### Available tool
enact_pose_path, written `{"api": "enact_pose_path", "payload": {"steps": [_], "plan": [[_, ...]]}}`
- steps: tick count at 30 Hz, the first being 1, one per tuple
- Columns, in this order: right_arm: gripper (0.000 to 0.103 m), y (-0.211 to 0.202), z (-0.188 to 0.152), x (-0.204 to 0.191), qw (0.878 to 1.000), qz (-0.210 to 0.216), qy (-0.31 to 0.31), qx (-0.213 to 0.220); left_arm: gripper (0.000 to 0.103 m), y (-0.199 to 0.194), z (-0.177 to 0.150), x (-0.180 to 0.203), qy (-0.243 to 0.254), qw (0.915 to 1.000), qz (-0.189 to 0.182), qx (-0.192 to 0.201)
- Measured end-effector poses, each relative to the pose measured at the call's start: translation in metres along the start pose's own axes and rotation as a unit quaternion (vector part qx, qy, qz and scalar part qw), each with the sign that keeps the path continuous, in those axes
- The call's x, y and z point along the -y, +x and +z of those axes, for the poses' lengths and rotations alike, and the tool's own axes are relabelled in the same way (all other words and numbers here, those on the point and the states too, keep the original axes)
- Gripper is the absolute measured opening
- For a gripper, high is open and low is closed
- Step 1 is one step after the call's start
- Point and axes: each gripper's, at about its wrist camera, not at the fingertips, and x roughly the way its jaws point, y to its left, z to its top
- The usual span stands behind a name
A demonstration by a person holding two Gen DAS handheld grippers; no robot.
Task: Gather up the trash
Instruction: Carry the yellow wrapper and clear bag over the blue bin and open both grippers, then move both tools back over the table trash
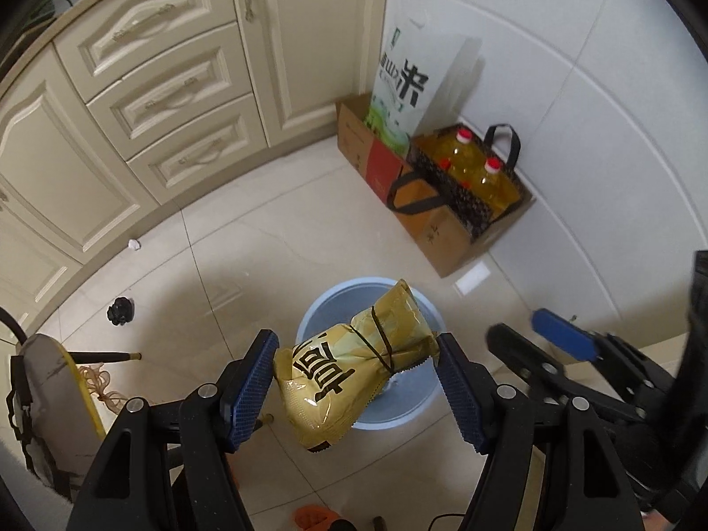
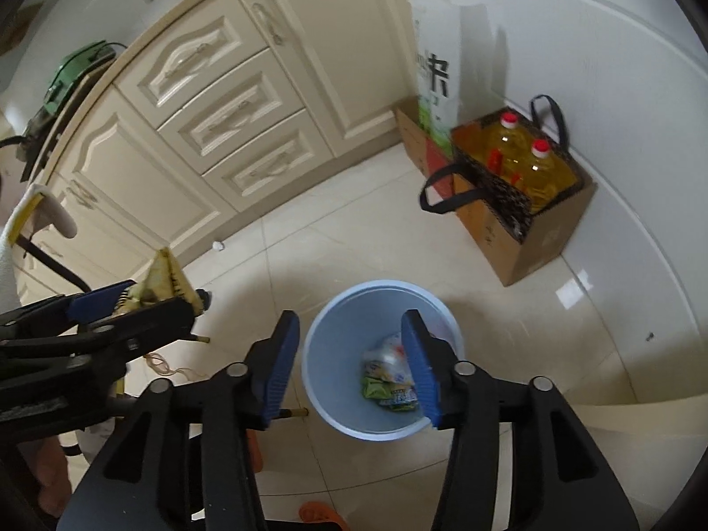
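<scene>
Soft daylight, tile glare, sharp centres — heavy fisheye bending, dark corners.

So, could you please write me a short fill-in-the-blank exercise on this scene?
1. The left gripper holds a ____-coloured snack bag.
2. The bin is light ____.
3. The right gripper holds ____.
4. The oil bottles have ____ caps.

Missing words: gold; blue; nothing; red
</scene>
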Motion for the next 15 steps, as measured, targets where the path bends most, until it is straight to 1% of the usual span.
{"api": "enact_pose_path", "payload": {"steps": [2, 4, 5, 6, 8, 11, 15], "plan": [[0.055, -0.002, -0.003, 0.004, 1.0, -0.007, 0.004, 0.0, 0.068, 0.011, 0.005, 0.0, 0.003, 1.0, -0.006, -0.004], [0.059, -0.004, -0.006, 0.008, 1.0, -0.006, 0.01, -0.002, 0.069, 0.017, 0.011, 0.001, 0.002, 0.9999, -0.01, -0.002], [0.06, -0.004, -0.007, 0.009, 1.0, -0.006, 0.011, -0.003, 0.073, 0.017, 0.011, 0.0, 0.001, 0.9999, -0.011, 0.001], [0.061, -0.006, -0.007, 0.009, 1.0, -0.008, 0.01, -0.003, 0.081, 0.015, 0.011, -0.002, 0.002, 0.9999, -0.013, 0.002], [0.061, -0.009, -0.009, 0.008, 1.0, -0.008, 0.011, -0.004, 0.085, 0.008, 0.013, -0.002, 0.0, 0.9998, -0.007, 0.018], [0.062, -0.018, -0.011, 0.004, 1.0, -0.007, 0.011, 0.0, 0.09, -0.009, 0.004, -0.002, 0.005, 0.9995, 0.004, 0.03], [0.062, -0.034, -0.012, -0.006, 1.0, -0.003, 0.006, 0.009, 0.09, -0.037, -0.011, 0.0, 0.004, 0.9988, 0.001, 0.048]]}}
